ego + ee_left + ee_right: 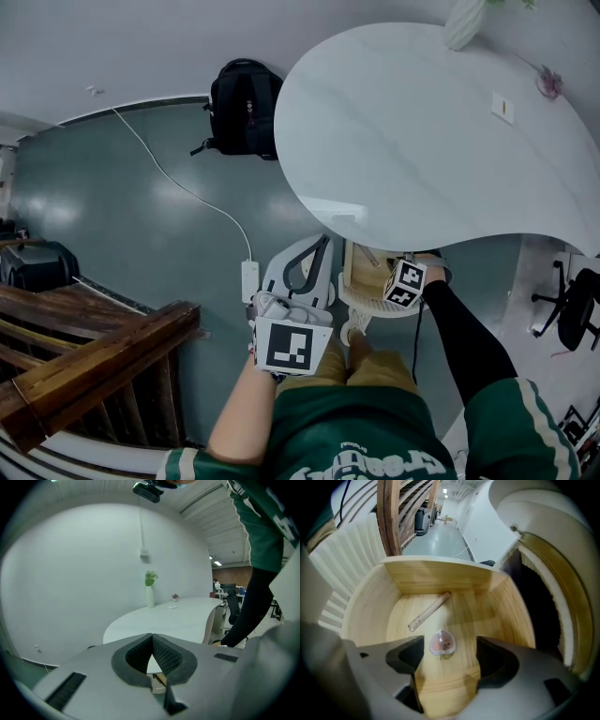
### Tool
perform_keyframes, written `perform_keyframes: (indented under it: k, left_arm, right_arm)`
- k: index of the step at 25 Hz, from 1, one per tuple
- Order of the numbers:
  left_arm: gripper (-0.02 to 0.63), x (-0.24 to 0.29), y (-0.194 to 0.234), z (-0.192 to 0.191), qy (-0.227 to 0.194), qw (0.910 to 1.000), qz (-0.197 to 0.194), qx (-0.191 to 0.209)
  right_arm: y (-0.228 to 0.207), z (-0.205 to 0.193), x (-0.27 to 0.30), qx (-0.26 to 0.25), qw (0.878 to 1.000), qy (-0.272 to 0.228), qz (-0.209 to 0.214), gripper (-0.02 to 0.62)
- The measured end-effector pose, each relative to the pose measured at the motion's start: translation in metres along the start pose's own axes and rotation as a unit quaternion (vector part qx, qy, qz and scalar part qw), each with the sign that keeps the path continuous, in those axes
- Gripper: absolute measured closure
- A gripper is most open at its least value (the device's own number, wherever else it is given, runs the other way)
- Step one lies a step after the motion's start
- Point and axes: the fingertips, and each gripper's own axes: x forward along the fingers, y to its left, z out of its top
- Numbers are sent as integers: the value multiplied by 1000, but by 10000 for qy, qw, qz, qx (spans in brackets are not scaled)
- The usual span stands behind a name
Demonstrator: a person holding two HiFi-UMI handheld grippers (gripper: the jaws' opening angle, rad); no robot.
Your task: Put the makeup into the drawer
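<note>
A small heart-shaped makeup compact (442, 644) with a pink centre lies on the bottom of the open wooden drawer (440, 576). My right gripper (446, 656) points steeply down into the drawer. It stands open, its pads wide on either side of the compact and not touching it. A pale stick-shaped makeup tube (429, 611) lies farther back on the drawer bottom. In the head view the right gripper (394, 274) reaches into the drawer (361, 272) under the table edge. My left gripper (152, 656) is shut with nothing between its pads, held beside the drawer (298, 281).
A large white oval table (422, 141) spreads above the drawer, with a white vase (150, 590) at its far end. A black backpack (242, 108) sits on the floor. A white cable ends at a power strip (249, 279). Wooden railings (94, 356) stand left, an office chair (572, 305) right.
</note>
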Motion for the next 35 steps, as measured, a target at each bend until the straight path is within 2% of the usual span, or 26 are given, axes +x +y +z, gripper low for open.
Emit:
perform_keyframes:
  k: [5,9,12,15,18,22,25,27,31,35]
  left_arm:
    - [606,-3,-9,3,-43,10000,-57,16]
    - [606,-3,-21,-4,21,9997,-111,-203]
    - [606,-7,-30,-2,75,9996,-95,-264]
    - [606,-12,-40,8,19,9997,-77,-247]
    - [606,-15,-53,22,-68,9997,-99,-203]
    - [606,-16,-74,46,-206,9996,-148,-122]
    - [606,-19,-87,67,-350,9992,-152,-83]
    - [606,-24,-92,82,-465,9987,-99,-205]
    - [606,-37,-96,112,-761,9949,-35,-668]
    - [606,-43,-99,141,-1001,9929,-18,-635]
  right_arm:
    - [-18,-4,-25,523,9984,-224,-27,221]
    - [-21,-14,-45,1006,9941,-375,133,221]
    - [-18,-28,-62,1447,9883,-441,217,221]
    - [-17,-42,-84,1748,9829,-561,125,219]
    - [-22,-50,-113,2291,9697,-847,-66,207]
    - [-34,-59,-163,3124,9378,-1439,-479,195]
    - [-48,-61,-207,3617,9066,-1978,-897,195]
    - [-58,-60,-239,3858,8855,-2319,-1152,196]
    - [-74,-57,-307,4281,8371,-3027,-1562,199]
    - [-99,-54,-374,4564,7870,-3726,-1830,202]
